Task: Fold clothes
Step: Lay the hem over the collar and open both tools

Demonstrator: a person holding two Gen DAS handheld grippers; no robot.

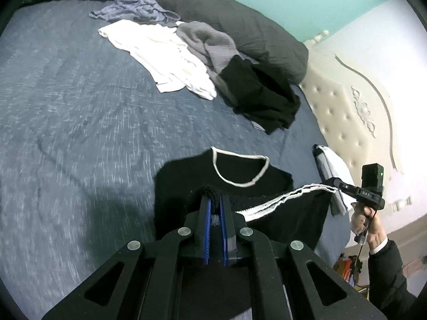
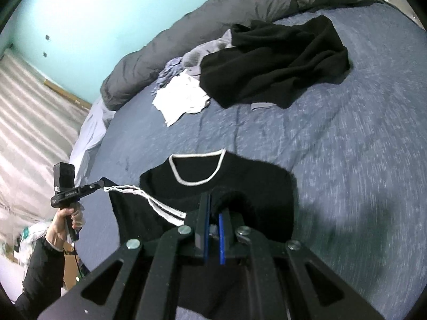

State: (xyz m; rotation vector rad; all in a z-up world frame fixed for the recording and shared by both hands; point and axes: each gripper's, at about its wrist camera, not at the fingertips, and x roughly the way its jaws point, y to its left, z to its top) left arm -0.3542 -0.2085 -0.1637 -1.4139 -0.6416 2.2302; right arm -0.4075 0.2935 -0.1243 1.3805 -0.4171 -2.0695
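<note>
A black sweater (image 1: 184,176) with a white collar lies on the blue bedspread (image 1: 66,106); its white-trimmed hem is lifted and stretched between both grippers. My left gripper (image 1: 215,198) is shut on the black fabric of one hem corner. The right gripper (image 1: 335,184), held by a hand, grips the other end of the white trim at the right. In the right wrist view, my right gripper (image 2: 214,200) is shut on a bunched fold of the sweater (image 2: 267,184). The left gripper (image 2: 102,181) holds the trim at the left.
Loose clothes are piled at the far side: a white shirt (image 1: 165,53), a grey garment (image 1: 210,42), a black one (image 1: 261,93) and a bluish one (image 1: 138,10). A dark grey duvet (image 1: 240,13) runs behind them. A cream headboard (image 1: 347,101) stands right, with folded cloth (image 1: 331,165) beside it.
</note>
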